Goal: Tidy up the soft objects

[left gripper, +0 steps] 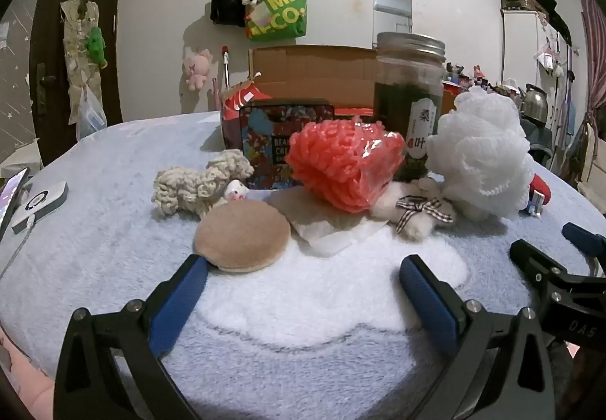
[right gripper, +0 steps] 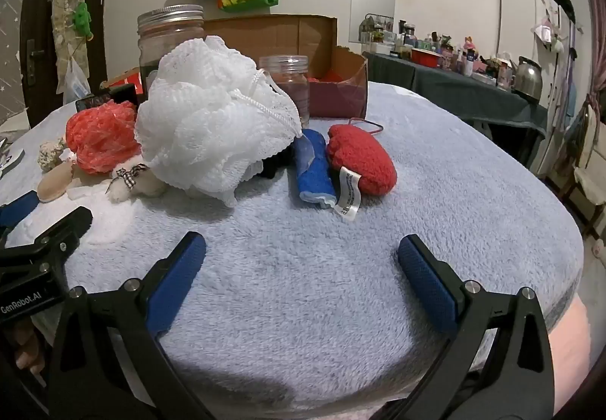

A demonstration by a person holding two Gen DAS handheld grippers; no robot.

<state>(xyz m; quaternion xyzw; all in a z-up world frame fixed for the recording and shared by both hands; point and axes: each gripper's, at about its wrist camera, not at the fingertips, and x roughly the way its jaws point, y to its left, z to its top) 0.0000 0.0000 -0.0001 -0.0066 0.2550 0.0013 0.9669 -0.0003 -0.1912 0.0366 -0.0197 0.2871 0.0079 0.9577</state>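
The left tool (left gripper: 303,266) is spread wide with nothing between its blue pads, and the right tool (right gripper: 302,244) is spread just as wide and empty too. Both tip down a little toward the worktop (right gripper: 454,170), which has a fuzzy pale blue blanket over it. I think they are held low and wide like this so they can scoop up something squashy.

Just in front of the left tool, close to its left pad, lies a round tan cushion (left gripper: 242,236). It looks like the easiest thing to grab first. Farther ahead sit a cream yarn toy (left gripper: 200,181), an orange puff in clear wrap (left gripper: 342,168) and a small bear with a check bow (left gripper: 416,217).

Ahead of the right tool and to its left is the big white bath puff (right gripper: 212,117). Straight ahead lie a blue roll (right gripper: 316,170) and a red knit heart (right gripper: 363,158), side by side and touching.

Behind all the soft things stand a glass jar (right gripper: 170,37) and an open cardboard box (right gripper: 341,60). The box may be where the soft things should go, but I cannot be sure. Nothing has been picked up yet.
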